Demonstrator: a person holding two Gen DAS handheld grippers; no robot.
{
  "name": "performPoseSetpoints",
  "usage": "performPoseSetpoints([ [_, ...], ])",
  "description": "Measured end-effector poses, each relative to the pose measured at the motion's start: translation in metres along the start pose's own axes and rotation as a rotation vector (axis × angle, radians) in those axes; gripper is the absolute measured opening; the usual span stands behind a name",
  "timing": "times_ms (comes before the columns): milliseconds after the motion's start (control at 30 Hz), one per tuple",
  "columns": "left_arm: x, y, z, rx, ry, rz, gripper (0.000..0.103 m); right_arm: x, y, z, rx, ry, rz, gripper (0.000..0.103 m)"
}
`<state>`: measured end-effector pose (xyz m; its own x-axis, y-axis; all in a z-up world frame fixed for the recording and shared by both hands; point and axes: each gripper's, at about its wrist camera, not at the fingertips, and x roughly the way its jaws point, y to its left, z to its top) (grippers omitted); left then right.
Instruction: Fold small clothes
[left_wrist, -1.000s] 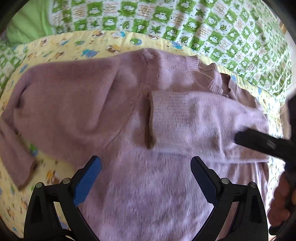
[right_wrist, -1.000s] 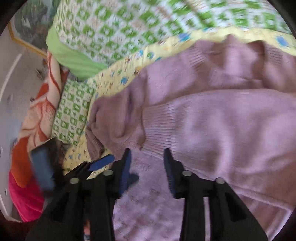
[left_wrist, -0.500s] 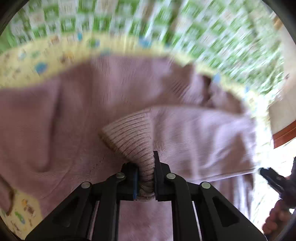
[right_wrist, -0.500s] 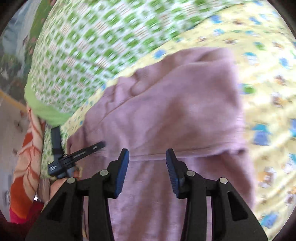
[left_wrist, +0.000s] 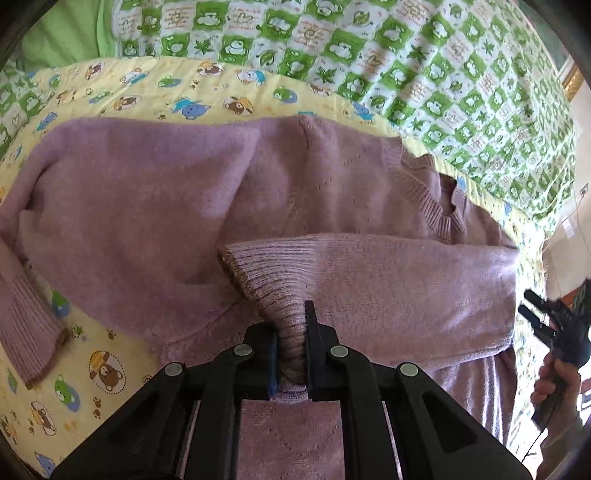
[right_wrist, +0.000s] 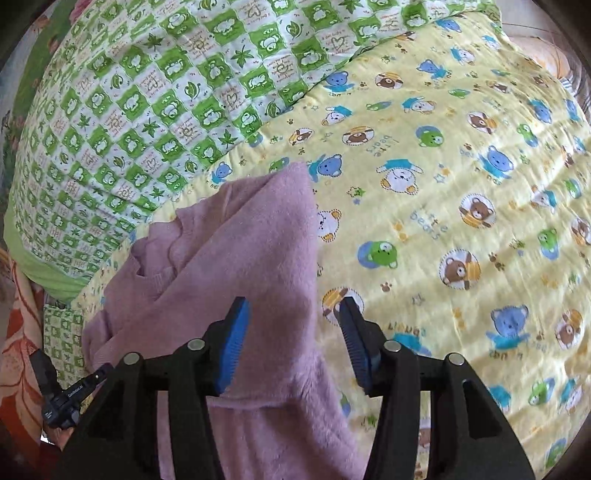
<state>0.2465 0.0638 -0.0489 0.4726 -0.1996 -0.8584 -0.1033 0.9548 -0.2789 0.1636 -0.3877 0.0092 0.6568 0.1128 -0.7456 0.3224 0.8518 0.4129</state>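
A small lilac knit sweater (left_wrist: 325, 192) lies on a yellow bear-print blanket (left_wrist: 110, 362). One sleeve is folded across its chest. My left gripper (left_wrist: 290, 332) is shut on that sleeve's ribbed cuff (left_wrist: 266, 273), bunching it. The other sleeve (left_wrist: 33, 325) trails off to the left. My right gripper (right_wrist: 291, 343) is open above the sweater's right edge (right_wrist: 258, 258), one finger over the knit and one over the blanket (right_wrist: 461, 184). It also shows at the right edge of the left wrist view (left_wrist: 546, 321).
A green and white checked quilt (left_wrist: 406, 55) lies bunched behind the yellow blanket, also in the right wrist view (right_wrist: 147, 92). An orange patterned cloth (right_wrist: 18, 332) lies at the far left. The left gripper's body shows there too (right_wrist: 62, 398).
My left gripper closed on the folded sleeve's cuff and holds it. My right gripper swung off the sleeve to the sweater's right edge and opened wider.
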Motion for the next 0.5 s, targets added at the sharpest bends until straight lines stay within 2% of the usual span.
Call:
performPoseSetpoints([
  [100,0.006,-0.008,-0.003,0.023,0.006,0.019,0.009,0.019,0.001,0.009,-0.014,0.005,-0.005,0.061],
  [200,0.006,-0.01,-0.005,0.018,0.015,0.024,0.009,0.05,-0.002,0.018,-0.007,0.057,-0.002,0.061],
  [233,0.006,-0.01,-0.006,0.019,0.018,0.025,0.009,0.058,-0.004,0.02,-0.001,0.077,-0.008,0.057],
  [267,0.009,-0.012,-0.005,0.02,0.02,0.022,0.009,0.059,-0.006,0.022,-0.002,0.078,0.001,0.044],
  [300,0.011,-0.015,-0.004,0.021,0.022,0.009,0.009,0.057,-0.007,0.026,-0.014,0.078,0.01,0.009],
  [400,0.018,-0.035,0.0,0.058,0.019,-0.018,0.009,0.028,-0.01,0.042,-0.044,0.023,0.017,0.009],
  [500,0.031,-0.058,0.001,0.107,0.016,-0.004,0.009,0.008,-0.012,0.055,-0.075,-0.015,-0.008,0.009],
])
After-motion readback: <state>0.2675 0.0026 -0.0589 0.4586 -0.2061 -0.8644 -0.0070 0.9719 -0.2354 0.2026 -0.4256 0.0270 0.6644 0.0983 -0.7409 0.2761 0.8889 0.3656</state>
